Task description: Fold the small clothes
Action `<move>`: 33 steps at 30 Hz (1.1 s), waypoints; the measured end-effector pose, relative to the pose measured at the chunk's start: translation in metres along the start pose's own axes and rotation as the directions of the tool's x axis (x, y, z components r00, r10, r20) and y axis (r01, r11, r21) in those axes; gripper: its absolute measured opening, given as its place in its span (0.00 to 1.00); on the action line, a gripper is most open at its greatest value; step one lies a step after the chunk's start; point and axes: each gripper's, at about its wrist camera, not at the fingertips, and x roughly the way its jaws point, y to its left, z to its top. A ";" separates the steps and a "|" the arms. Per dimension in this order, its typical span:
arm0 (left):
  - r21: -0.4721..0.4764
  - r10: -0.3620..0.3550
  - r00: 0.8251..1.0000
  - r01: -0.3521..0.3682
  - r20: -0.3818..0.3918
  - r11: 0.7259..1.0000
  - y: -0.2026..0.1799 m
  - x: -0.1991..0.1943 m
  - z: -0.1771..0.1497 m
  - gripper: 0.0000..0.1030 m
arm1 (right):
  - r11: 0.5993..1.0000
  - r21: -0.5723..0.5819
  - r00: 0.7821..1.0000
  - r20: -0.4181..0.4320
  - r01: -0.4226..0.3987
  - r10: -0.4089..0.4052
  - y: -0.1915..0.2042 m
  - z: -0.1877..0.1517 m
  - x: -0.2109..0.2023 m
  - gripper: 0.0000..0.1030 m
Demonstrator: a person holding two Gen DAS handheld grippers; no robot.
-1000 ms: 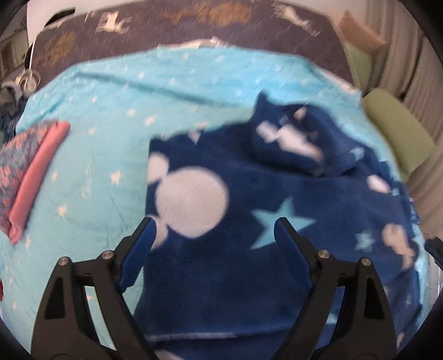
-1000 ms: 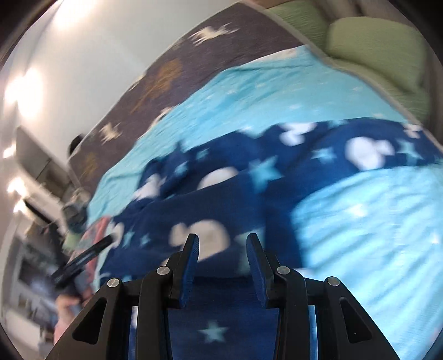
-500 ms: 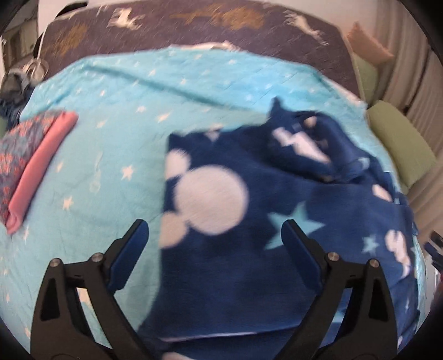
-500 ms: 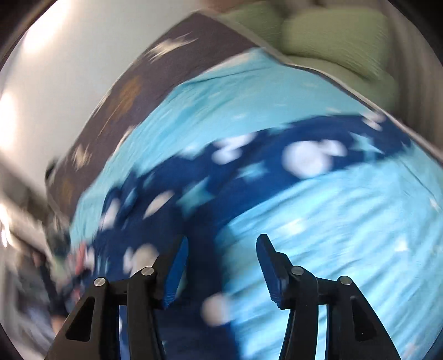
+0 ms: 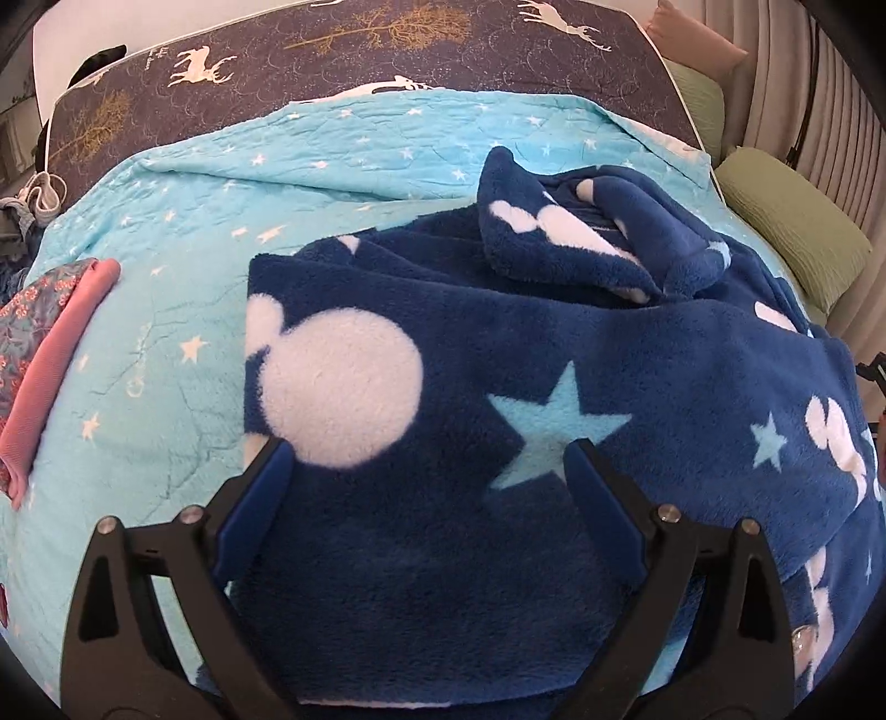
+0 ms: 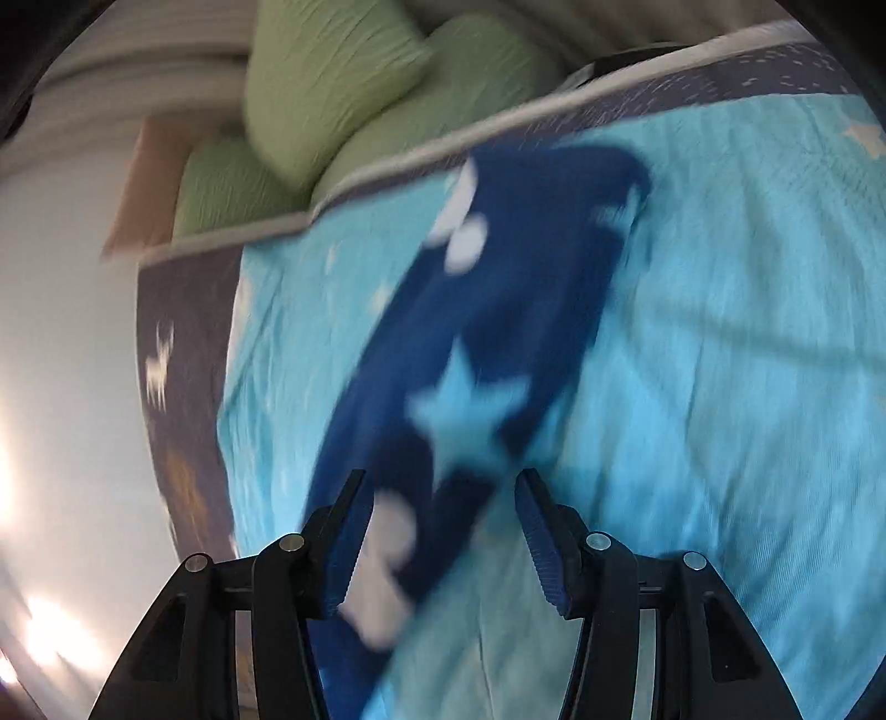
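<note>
A navy fleece garment (image 5: 498,387) with white mouse heads and light blue stars lies spread on the light blue star bedspread (image 5: 221,221); a folded-over part (image 5: 587,232) bunches at its far side. My left gripper (image 5: 429,459) is open and empty, hovering over the garment's near part. In the blurred right wrist view, a long strip of the same garment (image 6: 498,332) runs away across the bedspread (image 6: 720,387). My right gripper (image 6: 440,487) is open and empty just above the strip's near end.
A pink and floral folded cloth (image 5: 50,354) lies at the left of the bed. A dark deer-print blanket (image 5: 387,44) covers the far end. Green pillows (image 5: 792,221) sit at the right, also in the right wrist view (image 6: 332,72).
My right gripper opened, let go of the navy fleece and swung round toward the pillows. My left gripper stayed open and shifted slightly over the garment.
</note>
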 end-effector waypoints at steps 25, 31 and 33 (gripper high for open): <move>-0.067 -0.078 0.996 0.080 0.032 0.995 0.014 -0.006 -0.004 0.96 | 0.055 -0.928 0.926 -0.372 -0.369 -0.069 0.228 -0.398 -0.055 0.11; -0.146 -0.178 0.981 0.186 0.072 0.972 0.031 -0.011 -0.005 0.96 | -0.071 -0.927 0.912 -0.345 -0.368 -0.220 0.173 -0.453 -0.050 0.29; -0.181 -0.213 0.974 0.225 0.083 0.957 0.038 -0.014 -0.004 0.96 | -0.071 -0.934 0.921 -0.328 -0.349 -0.209 0.172 -0.445 -0.055 0.40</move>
